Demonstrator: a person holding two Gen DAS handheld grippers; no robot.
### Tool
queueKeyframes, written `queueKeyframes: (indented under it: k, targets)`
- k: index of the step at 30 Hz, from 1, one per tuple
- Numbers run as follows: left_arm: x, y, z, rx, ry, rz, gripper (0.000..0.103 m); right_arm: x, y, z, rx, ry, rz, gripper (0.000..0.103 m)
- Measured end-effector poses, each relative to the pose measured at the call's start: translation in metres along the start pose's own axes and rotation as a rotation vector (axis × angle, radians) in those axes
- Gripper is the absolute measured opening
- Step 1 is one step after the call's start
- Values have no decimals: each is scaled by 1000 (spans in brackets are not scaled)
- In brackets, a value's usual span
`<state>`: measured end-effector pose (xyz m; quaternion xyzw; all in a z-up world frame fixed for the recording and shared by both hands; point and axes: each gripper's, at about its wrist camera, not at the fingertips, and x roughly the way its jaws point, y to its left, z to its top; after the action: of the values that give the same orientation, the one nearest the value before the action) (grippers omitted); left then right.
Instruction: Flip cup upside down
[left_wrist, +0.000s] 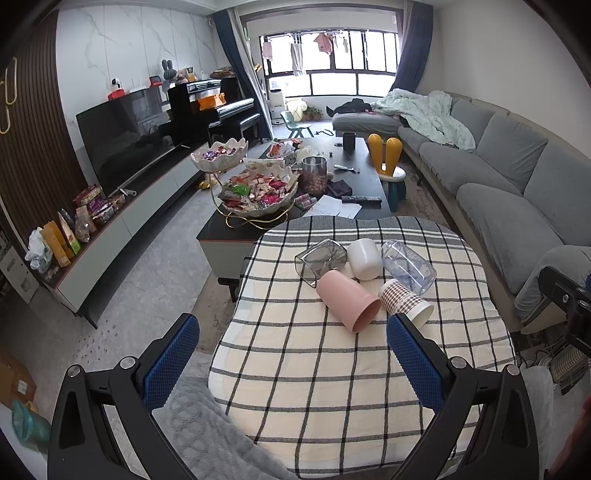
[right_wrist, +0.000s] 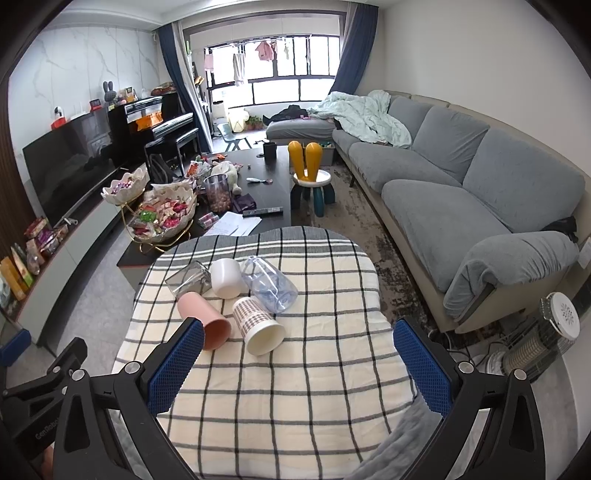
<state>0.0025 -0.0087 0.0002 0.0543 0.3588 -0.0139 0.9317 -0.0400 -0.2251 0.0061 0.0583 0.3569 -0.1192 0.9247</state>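
Note:
Several cups lie on their sides in a cluster on a plaid-covered table (left_wrist: 332, 387) (right_wrist: 314, 387). A pink cup (left_wrist: 347, 300) (right_wrist: 205, 319) and a checked paper cup (left_wrist: 406, 302) (right_wrist: 256, 325) lie nearest, mouths toward me. Behind them lie a smoky glass (left_wrist: 320, 260) (right_wrist: 187, 277), a white cup (left_wrist: 365, 258) (right_wrist: 227, 277) and a clear plastic cup (left_wrist: 408, 266) (right_wrist: 269, 284). My left gripper (left_wrist: 293, 345) is open and empty, short of the pink cup. My right gripper (right_wrist: 299, 349) is open and empty, short of the paper cup.
A dark coffee table (left_wrist: 354, 173) (right_wrist: 266, 181) with snack bowls and a jar stands beyond the plaid table. A grey sofa (left_wrist: 517, 192) (right_wrist: 461, 192) runs along the right. A TV cabinet (left_wrist: 122, 229) is at the left. A heater (right_wrist: 543, 343) stands on the floor at right.

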Motion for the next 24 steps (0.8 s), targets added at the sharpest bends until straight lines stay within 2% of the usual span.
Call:
queueKeyframes:
  k: [17,24]
  targets:
    - [14,-4,-11,3,6,-3,103,8,0,-1,-3,9,-1,103]
    - [32,-1,-18,1,19,0,103,14,2,-6,-6,9,2,103]
